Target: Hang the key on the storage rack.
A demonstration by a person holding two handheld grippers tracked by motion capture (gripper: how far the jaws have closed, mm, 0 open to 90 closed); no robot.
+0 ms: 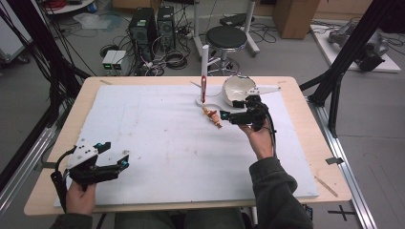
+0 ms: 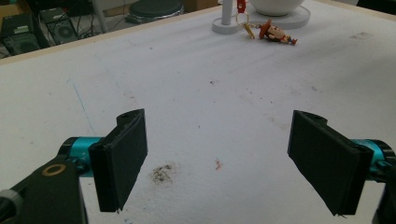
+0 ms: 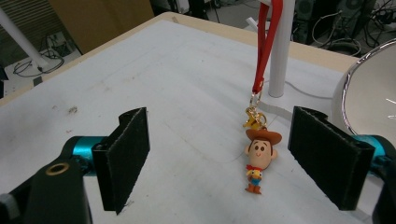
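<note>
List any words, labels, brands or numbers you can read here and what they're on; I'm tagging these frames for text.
None can be read.
The cowboy figure keychain and its red strap carry no visible lettering.
The white bowl and white post are plain.
Any labels on the computer towers are too small and blurred.

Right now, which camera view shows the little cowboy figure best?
The right gripper view: the cowboy figure lies close, between open jaws, face and hat clear. In the high view it is tiny; in the left gripper view it lies far off.
</note>
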